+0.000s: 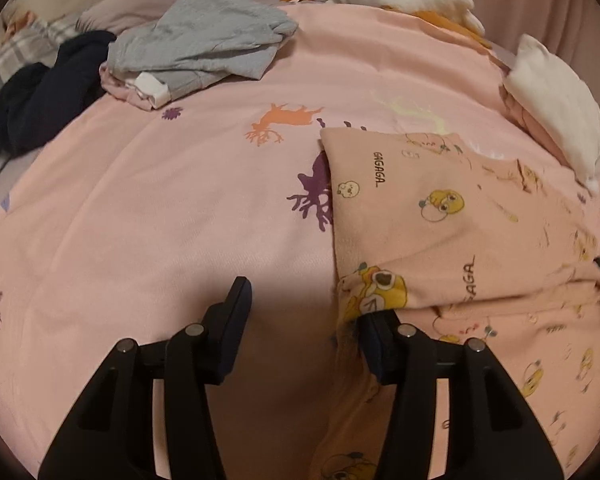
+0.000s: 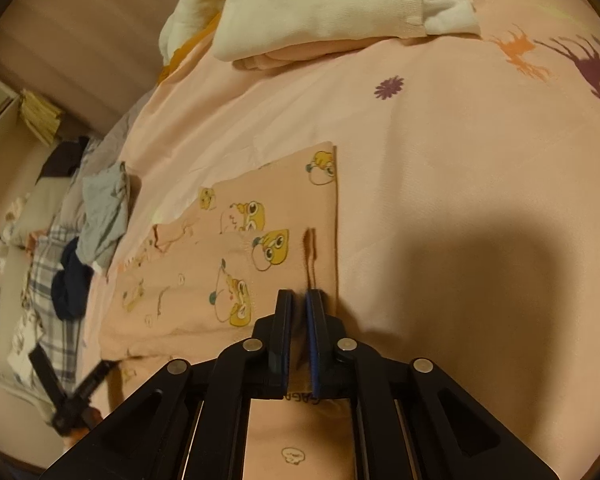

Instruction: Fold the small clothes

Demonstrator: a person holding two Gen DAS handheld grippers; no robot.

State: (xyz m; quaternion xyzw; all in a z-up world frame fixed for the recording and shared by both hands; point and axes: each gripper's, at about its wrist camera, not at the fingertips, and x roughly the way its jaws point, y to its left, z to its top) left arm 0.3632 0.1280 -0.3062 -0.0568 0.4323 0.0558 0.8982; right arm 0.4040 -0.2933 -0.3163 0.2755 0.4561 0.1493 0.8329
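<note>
- We're mid-fold on the pink cartoon-print garment (image 1: 440, 216), spread on the bed's pink deer-print cover (image 1: 160, 208), toward its right side in the left wrist view.
- One flap is already turned over; its straight edge runs up the middle of that view.
- Right gripper (image 2: 299, 304): fingers pressed together, pinching the garment's near edge, with cloth bunched between the pads and running back under the frame.
- Left gripper (image 1: 304, 312): fingers apart, and only the right finger (image 1: 374, 328) meets the garment's corner, tucked under the lifted hem. The left finger sits over bare cover. Nothing clamped there yet.
- Both grippers slant downward toward the bed, low over the fabric.
- My read: the next move needs the left fingers to close on that corner so both ends rise evenly, or the fold goes crooked.
- Waiting behind: a grey garment (image 1: 204, 36) and a dark navy one (image 1: 40, 100) at far left, and a white folded piece (image 2: 320, 4) stacked near the far edge.
</note>
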